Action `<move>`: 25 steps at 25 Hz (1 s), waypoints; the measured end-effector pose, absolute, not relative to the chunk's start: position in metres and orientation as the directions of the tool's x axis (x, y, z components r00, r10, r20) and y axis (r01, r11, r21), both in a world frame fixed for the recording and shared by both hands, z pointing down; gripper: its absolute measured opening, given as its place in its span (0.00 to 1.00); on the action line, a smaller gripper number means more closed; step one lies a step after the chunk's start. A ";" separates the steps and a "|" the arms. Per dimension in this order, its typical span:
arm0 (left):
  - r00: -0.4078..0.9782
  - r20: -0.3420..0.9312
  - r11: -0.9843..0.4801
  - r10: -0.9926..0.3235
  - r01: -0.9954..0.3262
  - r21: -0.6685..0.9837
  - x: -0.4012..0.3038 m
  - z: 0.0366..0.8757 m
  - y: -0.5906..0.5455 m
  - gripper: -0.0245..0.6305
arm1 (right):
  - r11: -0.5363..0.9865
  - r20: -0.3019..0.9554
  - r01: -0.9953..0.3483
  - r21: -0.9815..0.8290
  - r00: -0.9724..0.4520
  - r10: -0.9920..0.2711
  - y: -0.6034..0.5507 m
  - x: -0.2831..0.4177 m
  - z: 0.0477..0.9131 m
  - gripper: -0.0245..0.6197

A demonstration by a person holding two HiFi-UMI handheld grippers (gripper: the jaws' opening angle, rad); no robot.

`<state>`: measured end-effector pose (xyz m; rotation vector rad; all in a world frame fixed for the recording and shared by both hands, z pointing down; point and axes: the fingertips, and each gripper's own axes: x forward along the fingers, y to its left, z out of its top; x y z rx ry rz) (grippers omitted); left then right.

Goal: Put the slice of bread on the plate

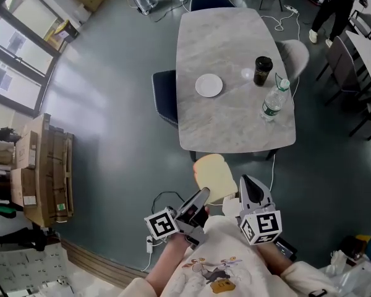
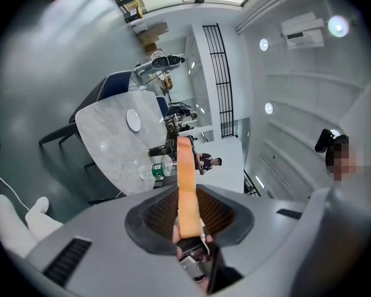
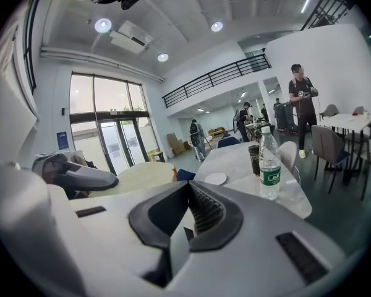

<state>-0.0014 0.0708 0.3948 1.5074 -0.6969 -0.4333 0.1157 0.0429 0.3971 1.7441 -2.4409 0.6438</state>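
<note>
The slice of bread [image 1: 215, 177] is pale with a tan crust, and my left gripper [image 1: 200, 198] is shut on its near edge, holding it in the air short of the table's near end. In the left gripper view the bread [image 2: 185, 184] stands edge-on between the jaws of the left gripper [image 2: 187, 223]. A small white plate [image 1: 208, 85] lies near the middle of the grey marble table [image 1: 204, 129], with nothing on it. My right gripper [image 1: 250, 189] hovers just right of the bread, its jaws shut on nothing. In the right gripper view, the right gripper [image 3: 188, 221] has the bread [image 3: 142, 177] on its left and the plate [image 3: 216, 178] ahead.
A dark cup [image 1: 263, 70] and a water bottle [image 1: 274, 101] stand on the table right of the plate. Dark chairs [image 1: 165, 96] sit at its left and far sides, a grey one [image 1: 294, 55] at its right. Cardboard boxes [image 1: 46, 166] are stacked at left. A cable [image 1: 164, 197] lies on the floor.
</note>
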 end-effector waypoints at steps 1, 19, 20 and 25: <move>0.734 0.147 0.047 -0.663 -0.155 0.987 0.001 0.396 0.065 0.19 | 0.269 0.300 -0.918 -0.293 -0.355 -0.885 0.038 0.118 0.399 0.05; 0.748 0.181 0.104 -0.638 -0.149 0.983 0.008 0.423 -0.006 0.19 | 0.243 0.355 -0.928 -0.283 -0.337 -0.872 -0.016 0.129 0.414 0.05; 0.752 0.185 0.109 -0.633 -0.150 0.983 0.007 0.425 -0.013 0.19 | 0.237 0.363 -0.930 -0.281 -0.331 -0.871 -0.022 0.129 0.415 0.05; 0.762 0.177 0.119 -0.623 -0.131 0.984 -0.003 0.428 -0.061 0.19 | 0.222 0.374 -0.938 -0.267 -0.313 -0.873 -0.068 0.119 0.409 0.05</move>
